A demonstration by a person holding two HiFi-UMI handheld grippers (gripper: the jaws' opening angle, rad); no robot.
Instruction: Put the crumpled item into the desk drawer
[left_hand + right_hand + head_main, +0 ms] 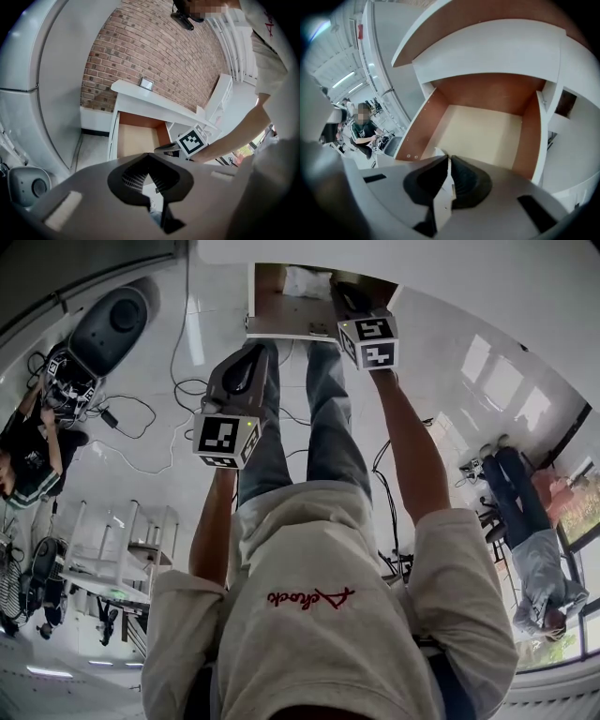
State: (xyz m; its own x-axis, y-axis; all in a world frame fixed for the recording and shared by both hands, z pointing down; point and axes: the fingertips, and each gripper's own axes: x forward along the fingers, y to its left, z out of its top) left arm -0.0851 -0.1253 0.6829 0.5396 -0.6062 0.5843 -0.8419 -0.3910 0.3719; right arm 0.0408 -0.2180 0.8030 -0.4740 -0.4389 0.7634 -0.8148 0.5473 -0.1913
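Note:
The desk drawer (281, 320) stands pulled out, its cream floor and brown walls bare in the right gripper view (483, 136) and the left gripper view (138, 140). In the head view a white crumpled item (307, 282) lies at the drawer's far end, just left of my right gripper (343, 292). That gripper (449, 159) hangs over the drawer's front part. Its jaws stand a narrow slit apart with only white showing through, and I cannot make out anything pinched. My left gripper (257, 349) hovers in front of the drawer, left of it, its pads (150, 174) meeting at the tips with nothing held.
The white desk top (154, 101) overhangs the drawer against a brick wall (154, 56). Cables (141, 418) trail over the floor on the left. A white rack (112, 559) stands at lower left. People sit at far left (33, 446) and far right (530, 540).

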